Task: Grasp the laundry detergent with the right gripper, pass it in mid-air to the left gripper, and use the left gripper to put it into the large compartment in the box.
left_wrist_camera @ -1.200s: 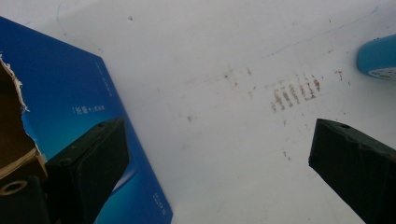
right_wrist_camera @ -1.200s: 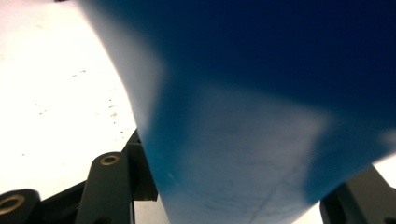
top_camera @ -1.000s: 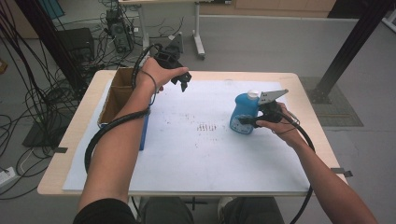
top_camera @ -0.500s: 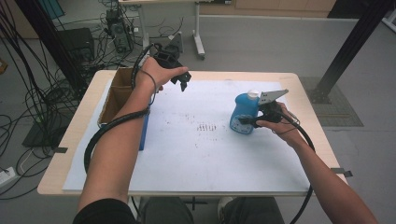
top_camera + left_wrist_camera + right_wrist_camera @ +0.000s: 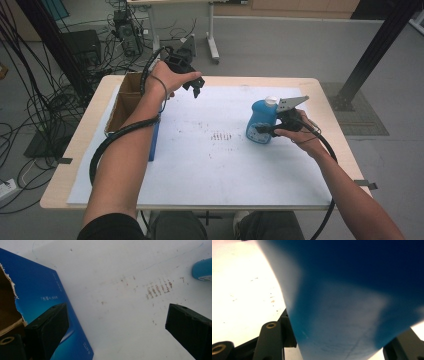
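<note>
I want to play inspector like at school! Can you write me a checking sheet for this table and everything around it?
Surface: white sheet on a wooden table, with brownish scuff marks.
Job's things: blue bottle, white cap, standing upright.
Clutter: open cardboard box with a blue side at the table's left edge.
Grippers: right gripper shut on the bottle; left gripper open, raised above the table.
Cables: one trails from each gripper; many lie on the floor at left.
Surroundings: grey floor, desk legs, black post.
</note>
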`<state>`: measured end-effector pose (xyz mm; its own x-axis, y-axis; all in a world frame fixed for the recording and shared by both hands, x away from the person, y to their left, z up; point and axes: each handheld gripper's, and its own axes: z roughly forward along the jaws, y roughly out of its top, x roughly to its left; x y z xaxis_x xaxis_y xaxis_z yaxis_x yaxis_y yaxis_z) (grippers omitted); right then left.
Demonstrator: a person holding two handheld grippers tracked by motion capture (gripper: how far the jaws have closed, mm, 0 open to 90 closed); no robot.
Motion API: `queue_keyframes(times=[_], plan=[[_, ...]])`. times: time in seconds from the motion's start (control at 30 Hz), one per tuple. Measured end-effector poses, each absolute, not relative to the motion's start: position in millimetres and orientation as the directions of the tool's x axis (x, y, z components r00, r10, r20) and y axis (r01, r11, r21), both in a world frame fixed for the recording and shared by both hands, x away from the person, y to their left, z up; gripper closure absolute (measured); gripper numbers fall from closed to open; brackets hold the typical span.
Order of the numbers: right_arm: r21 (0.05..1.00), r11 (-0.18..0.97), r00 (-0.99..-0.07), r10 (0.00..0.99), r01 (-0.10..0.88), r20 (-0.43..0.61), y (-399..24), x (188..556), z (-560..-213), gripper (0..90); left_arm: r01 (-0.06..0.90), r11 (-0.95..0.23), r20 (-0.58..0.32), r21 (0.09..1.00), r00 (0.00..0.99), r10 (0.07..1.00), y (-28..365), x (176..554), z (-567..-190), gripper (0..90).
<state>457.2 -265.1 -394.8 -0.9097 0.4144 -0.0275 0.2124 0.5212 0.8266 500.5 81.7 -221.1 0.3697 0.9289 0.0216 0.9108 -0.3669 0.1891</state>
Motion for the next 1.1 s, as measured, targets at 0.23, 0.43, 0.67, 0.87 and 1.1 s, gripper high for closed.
queue_keyframes(times=[0.23,0.43,0.67,0.87,1.1], plan=[[0.825,0.521,-0.908,0.418,0.218,-0.025,-264.9,457.2,-394.5,42.8,0.907,-0.373,0.025,0.193,0.376,0.926,79.6,500.7,-217.7,5.6],[0.825,0.521,-0.908,0.419,0.220,-0.023,-265.0,457.3,-394.4,43.3,0.908,-0.373,0.026,0.193,0.375,0.927,79.3,500.0,-216.7,5.6],[0.823,0.522,-0.907,0.421,0.224,-0.020,-264.7,457.3,-393.9,43.8,0.907,-0.375,0.027,0.191,0.377,0.926,79.8,498.4,-215.9,5.6],[0.820,0.522,-0.905,0.425,0.233,-0.014,-264.5,457.6,-393.1,43.7,0.905,-0.382,0.026,0.188,0.384,0.923,79.8,497.2,-214.1,5.7],[0.804,0.537,-0.902,0.433,0.255,-0.002,-263.6,457.4,-387.9,43.7,0.897,-0.392,0.018,0.205,0.397,0.918,78.9,494.2,-206.0,5.7]])
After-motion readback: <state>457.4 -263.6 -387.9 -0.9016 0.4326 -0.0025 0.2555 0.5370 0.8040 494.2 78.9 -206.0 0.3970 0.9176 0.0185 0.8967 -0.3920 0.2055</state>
